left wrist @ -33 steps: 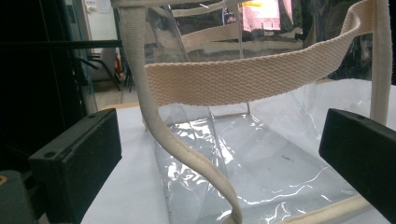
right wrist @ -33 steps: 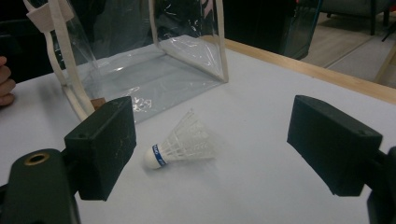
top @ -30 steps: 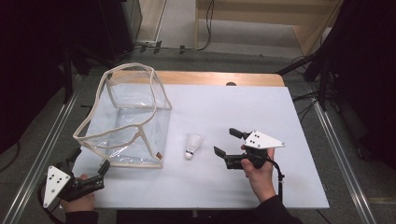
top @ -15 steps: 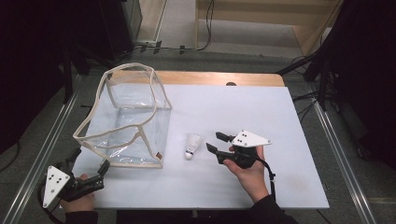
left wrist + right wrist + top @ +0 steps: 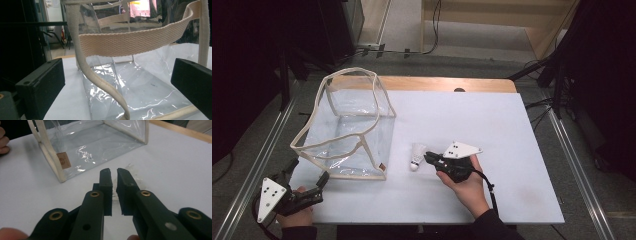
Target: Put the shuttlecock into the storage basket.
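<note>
A white shuttlecock (image 5: 414, 159) lies on the white table (image 5: 492, 130), just right of a clear plastic bag (image 5: 347, 130) with cream straps. My right gripper (image 5: 428, 157) reaches it from the right, its jaws drawn to a narrow gap. In the right gripper view, the feathers of the shuttlecock (image 5: 114, 193) show in that gap of the right gripper (image 5: 113, 171). My left gripper (image 5: 307, 181) rests at the table's front left corner, open. In the left gripper view, the left gripper (image 5: 117, 66) faces the bag (image 5: 140, 85) and its hanging strap (image 5: 120, 43) with nothing between the jaws.
The bag (image 5: 92, 137) stands open-topped with a small brown label (image 5: 63, 160) on its near corner. A wooden strip (image 5: 422, 84) runs along the table's far edge. Metal rails (image 5: 579, 170) flank both sides. White surface lies to the right of my right hand (image 5: 469, 187).
My right gripper has slid left to the shuttlecock and its jaws have narrowed from wide open to almost shut. The left gripper and the bag have stayed put.
</note>
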### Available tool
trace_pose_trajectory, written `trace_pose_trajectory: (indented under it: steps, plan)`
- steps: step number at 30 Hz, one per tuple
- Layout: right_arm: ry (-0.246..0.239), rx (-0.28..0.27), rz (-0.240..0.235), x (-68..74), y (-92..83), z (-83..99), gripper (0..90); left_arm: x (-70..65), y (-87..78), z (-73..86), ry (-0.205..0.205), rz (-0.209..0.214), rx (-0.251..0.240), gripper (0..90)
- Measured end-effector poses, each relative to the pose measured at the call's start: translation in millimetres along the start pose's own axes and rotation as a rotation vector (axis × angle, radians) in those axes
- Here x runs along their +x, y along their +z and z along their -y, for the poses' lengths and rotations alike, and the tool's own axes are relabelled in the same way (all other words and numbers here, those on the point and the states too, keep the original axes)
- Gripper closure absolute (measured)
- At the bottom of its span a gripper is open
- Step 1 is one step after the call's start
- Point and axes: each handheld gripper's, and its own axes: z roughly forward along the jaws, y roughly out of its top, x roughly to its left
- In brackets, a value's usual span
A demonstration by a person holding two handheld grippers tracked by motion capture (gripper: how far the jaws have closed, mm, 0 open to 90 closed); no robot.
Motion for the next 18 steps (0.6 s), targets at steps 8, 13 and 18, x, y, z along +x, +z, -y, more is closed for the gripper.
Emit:
trace_pose_trajectory:
  steps: [8, 13, 18]
  plan:
    - [0.004, 0.043, -0.048, 4.5, 16.0, 0.7, 87.5, 0.0, 0.0, 0.0, 0.0, 0.001, -0.001, 0.0]
    - [0.001, 0.07, -0.052, 8.9, 24.3, 1.5, 87.6, -0.1, -0.1, -0.1, 0.0, 0.0, -0.001, 0.0]
    - [-0.004, 0.087, -0.062, 13.8, 31.1, 2.5, 87.6, 0.0, -0.1, -0.1, -0.001, -0.001, -0.002, 0.0]
